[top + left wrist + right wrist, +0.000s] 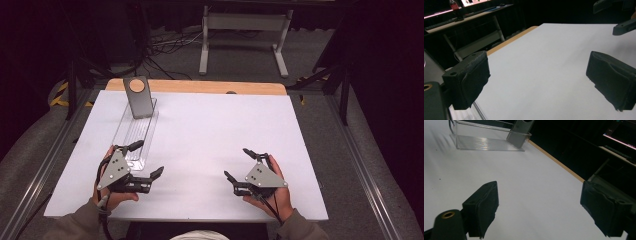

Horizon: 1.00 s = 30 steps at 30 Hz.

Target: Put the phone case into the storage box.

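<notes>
A lab or recording studio is suggested: a white-covered worktop (200,150) is framed by metal rails (40,170), black curtains (30,45), floor cables (170,45) and lit monitors (621,137).

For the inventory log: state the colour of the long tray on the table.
The tray is clear, colourless plastic with a ribbed floor; the right gripper view shows it best.

White table cover (210,150); clear ribbed tray (134,135) far left; grey slab (138,96) with tan disc; black grippers.
</notes>
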Each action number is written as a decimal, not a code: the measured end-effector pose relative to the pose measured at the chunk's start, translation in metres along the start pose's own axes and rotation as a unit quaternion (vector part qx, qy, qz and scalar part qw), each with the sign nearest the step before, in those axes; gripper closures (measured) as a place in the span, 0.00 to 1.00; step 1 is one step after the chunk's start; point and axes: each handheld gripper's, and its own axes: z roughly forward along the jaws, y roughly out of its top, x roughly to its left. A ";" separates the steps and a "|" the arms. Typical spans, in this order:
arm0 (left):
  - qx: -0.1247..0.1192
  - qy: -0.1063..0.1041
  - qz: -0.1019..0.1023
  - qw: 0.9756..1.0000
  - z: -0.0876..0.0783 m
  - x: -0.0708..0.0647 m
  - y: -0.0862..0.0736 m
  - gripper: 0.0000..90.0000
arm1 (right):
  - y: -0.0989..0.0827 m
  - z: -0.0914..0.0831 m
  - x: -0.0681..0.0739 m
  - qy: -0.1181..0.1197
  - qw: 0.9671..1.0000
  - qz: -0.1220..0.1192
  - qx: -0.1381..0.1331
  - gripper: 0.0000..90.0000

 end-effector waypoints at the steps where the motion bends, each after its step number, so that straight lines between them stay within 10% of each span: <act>1: 0.005 -0.002 0.003 1.000 0.001 -0.001 -0.002 0.06 | 0.000 0.000 0.001 0.000 1.000 0.000 0.000 0.18; 30: 0.052 -0.045 -0.033 0.997 0.024 0.000 -0.032 0.05 | -0.011 -0.003 0.007 0.018 1.000 0.010 0.016 0.18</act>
